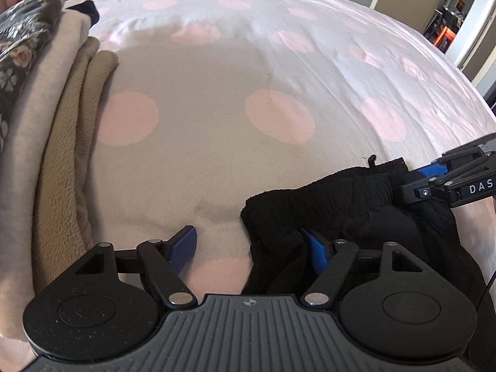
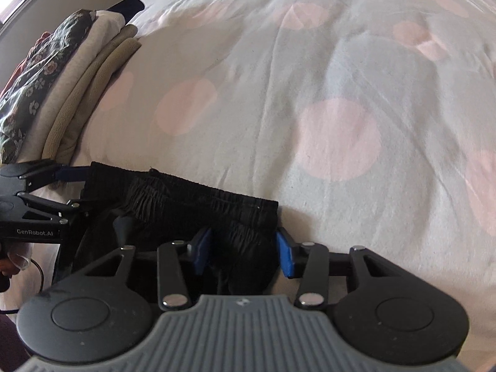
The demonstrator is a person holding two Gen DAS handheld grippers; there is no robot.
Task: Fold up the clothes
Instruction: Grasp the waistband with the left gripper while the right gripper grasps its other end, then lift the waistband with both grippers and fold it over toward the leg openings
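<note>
The left gripper (image 1: 252, 248) is spread wide, its right pad tucked against the edge of the black shorts (image 1: 341, 207) at lower right of its view. The right gripper (image 2: 243, 252) is also parted, with the shorts' waistband bunched between its pads. The shorts lie on a polka-dot sheet (image 2: 310, 77). A pile of folded clothes (image 1: 46, 117) sits at left.

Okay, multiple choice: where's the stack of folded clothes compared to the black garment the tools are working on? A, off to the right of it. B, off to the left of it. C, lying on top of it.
B: in both wrist views the stack of folded clothes sits at the left edge of the bedspread, apart from the black garment.
</note>
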